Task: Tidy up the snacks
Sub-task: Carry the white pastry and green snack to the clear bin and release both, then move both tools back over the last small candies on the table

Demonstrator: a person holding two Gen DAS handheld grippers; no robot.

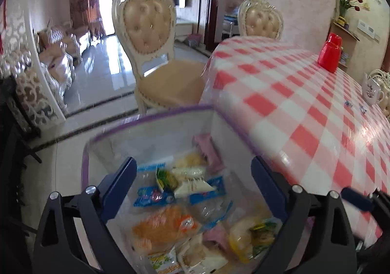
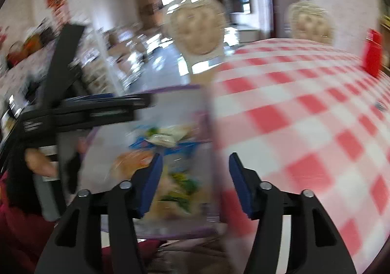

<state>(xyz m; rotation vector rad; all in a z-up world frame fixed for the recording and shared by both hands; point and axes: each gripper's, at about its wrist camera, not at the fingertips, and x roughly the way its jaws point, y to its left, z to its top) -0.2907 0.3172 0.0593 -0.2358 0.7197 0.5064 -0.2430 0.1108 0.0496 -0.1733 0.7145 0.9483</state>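
Both my grippers, left (image 1: 193, 190) and right (image 2: 195, 185), hang unclenched over the purple-rimmed clear snack bin (image 1: 148, 122), lengthwise away from me, beside the red-checked table (image 1: 304, 103).

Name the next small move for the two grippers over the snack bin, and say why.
Probably lift both clear. The left gripper and right gripper hang open above the clear purple-rimmed bin, nothing between their fingers, and the snack packets already lie inside.
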